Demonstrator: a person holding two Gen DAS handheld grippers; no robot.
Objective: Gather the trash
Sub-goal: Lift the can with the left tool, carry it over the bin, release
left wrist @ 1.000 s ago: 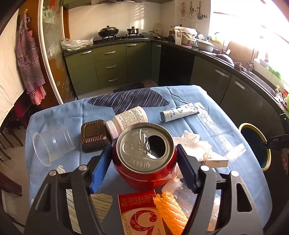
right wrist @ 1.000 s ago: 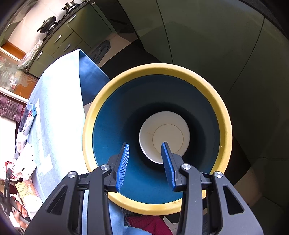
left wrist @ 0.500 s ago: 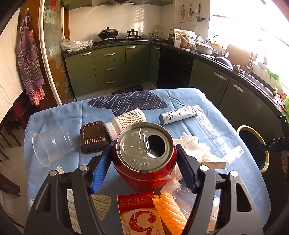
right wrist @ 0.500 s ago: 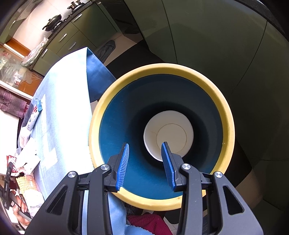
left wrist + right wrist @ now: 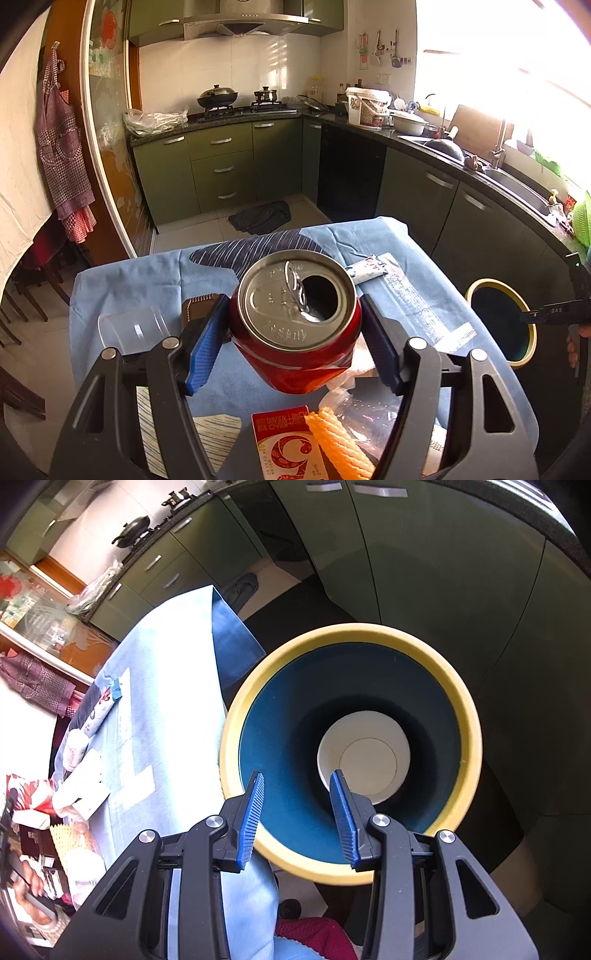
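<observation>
I judge the step in hand to be carrying the red can (image 5: 295,325) over to the bin (image 5: 351,753), which stands on the floor just off the worktop's right edge, yellow-rimmed, dark blue inside, with one pale round cup or lid lying at the bottom. My left hand-held gripper (image 5: 295,347) is clamped on the can, its blue pads pressed to either side below the top rim, and the can hangs clear above the clutter. The wall already looks dented near its lower right, so I would keep the squeeze just firm enough, hold the open mouth upward in case any liquid is left, and let go only once the can is squarely over the bin's mouth. My right hand-held gripper (image 5: 299,818) hangs above the near rim of the bin with its jaws apart and nothing between them; I would draw it aside to clear the drop. The worktop (image 5: 122,273) is covered by a blue cloth and set in a kitchen of green cabinets, with a stove at the back and a bright window over the sink. Remaining on the cloth: a clear plastic cup (image 5: 129,330) on its side, a red carton (image 5: 286,443), an orange twisted bundle (image 5: 340,443), a white tube (image 5: 365,271).
</observation>
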